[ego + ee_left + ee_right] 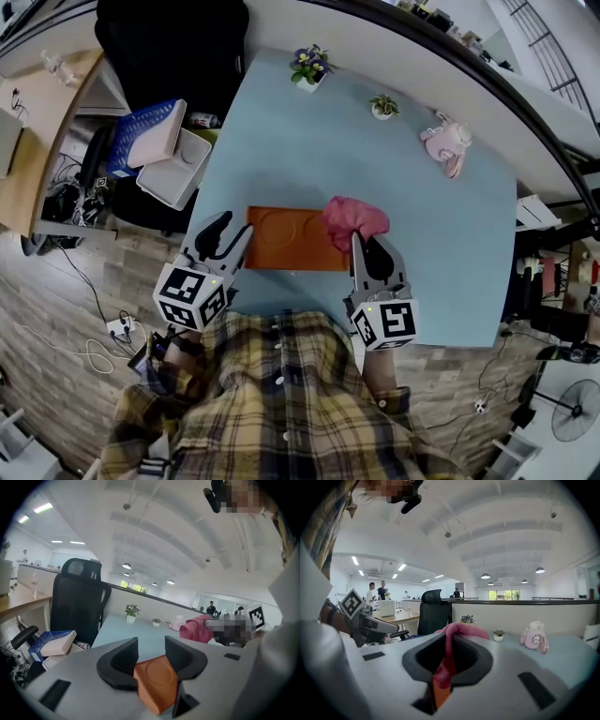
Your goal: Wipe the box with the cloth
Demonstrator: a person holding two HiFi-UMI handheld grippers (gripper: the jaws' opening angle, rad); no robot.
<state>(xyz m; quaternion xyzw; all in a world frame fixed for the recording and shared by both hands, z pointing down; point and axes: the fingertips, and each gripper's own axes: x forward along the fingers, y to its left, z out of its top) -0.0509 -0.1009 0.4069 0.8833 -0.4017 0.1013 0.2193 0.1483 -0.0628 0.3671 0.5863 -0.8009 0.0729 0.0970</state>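
Orange box (286,239) lies flat near the front edge of a pale blue table (281,141), directly before a person in a plaid shirt (272,394) who holds a gripper in each hand. The right gripper (367,246) has its jaws pressed together on a pink cloth (354,217), which bunches above the jaw tips and hangs over the right end of the box. In the right gripper view the cloth (457,631) runs down through the closed jaws of that gripper (449,646), with a strip of the orange box (440,693) showing beneath. The left gripper (234,225) sits at the left end of the box with its jaws spread. In the left gripper view a corner of the box (157,684) shows in the gap of the gripper (151,641), though contact cannot be made out. Farther back on the table stand two small potted plants (310,66) (382,106) and a pink toy (447,142). A black office chair (169,47) stands off the table's left corner.
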